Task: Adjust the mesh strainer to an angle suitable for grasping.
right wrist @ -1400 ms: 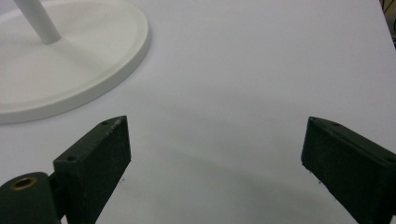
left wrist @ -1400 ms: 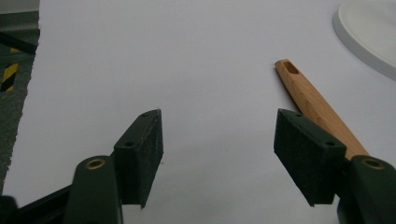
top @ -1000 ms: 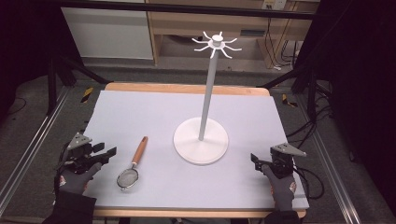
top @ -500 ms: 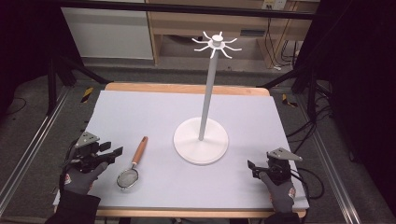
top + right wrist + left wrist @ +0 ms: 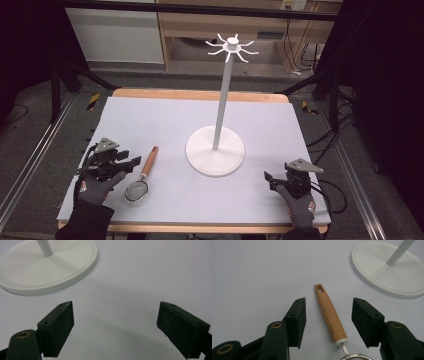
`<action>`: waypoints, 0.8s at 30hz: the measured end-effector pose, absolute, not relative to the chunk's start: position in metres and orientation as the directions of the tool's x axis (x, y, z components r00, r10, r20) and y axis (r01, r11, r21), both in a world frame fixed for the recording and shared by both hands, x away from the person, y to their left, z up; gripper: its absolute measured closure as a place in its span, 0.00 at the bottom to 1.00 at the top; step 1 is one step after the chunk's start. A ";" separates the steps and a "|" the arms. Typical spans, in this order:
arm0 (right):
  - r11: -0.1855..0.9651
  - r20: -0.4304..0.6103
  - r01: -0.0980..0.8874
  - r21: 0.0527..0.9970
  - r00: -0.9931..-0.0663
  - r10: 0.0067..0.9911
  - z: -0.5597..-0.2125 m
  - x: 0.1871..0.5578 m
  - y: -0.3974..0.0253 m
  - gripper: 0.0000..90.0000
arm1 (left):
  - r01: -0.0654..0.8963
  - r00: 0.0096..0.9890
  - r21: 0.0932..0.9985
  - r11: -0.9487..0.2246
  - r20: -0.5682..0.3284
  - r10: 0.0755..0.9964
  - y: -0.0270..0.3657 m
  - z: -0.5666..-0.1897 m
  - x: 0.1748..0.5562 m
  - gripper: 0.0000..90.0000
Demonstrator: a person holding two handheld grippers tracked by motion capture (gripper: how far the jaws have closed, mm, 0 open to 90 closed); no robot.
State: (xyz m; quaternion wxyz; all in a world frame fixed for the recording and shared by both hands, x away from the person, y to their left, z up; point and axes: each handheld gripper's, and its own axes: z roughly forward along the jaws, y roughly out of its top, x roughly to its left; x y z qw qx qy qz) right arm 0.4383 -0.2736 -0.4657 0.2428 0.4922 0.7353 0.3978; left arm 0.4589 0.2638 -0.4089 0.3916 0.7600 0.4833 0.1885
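A small strainer (image 5: pixel 142 177) with a wooden handle (image 5: pixel 329 313) and a metal mesh bowl lies flat on the white table, left of a white stand (image 5: pixel 215 150) with a tall pole and hooks at the top. My left gripper (image 5: pixel 127 164) is open just left of the strainer; in the left gripper view its jaws straddle the handle without touching it (image 5: pixel 328 323). My right gripper (image 5: pixel 270 181) is open low over the table near the front right, with nothing between its jaws (image 5: pixel 115 326). The stand's round base (image 5: pixel 50 267) lies ahead of it to the left.
The white table top (image 5: pixel 150 120) has a wooden edge at the back and front. Black frame legs and cables stand beside the table on both sides. A wooden shelf unit stands behind the table.
My left gripper has moved right and forward, so its jaws now straddle the strainer's handle. My right gripper has drawn back toward the table's front edge and sunk lower.
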 end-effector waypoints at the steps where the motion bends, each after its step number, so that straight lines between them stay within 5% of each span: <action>1: 0.199 0.035 0.531 0.824 -0.398 0.917 -0.466 0.438 -0.274 0.16 | 0.589 0.466 0.773 -0.236 -0.085 0.881 0.261 -0.409 0.460 0.50; 24: 0.227 0.045 0.555 0.800 -0.432 0.901 -0.471 0.442 -0.270 0.17 | 0.684 0.474 0.648 -0.334 -0.047 0.879 0.228 -0.445 0.493 0.57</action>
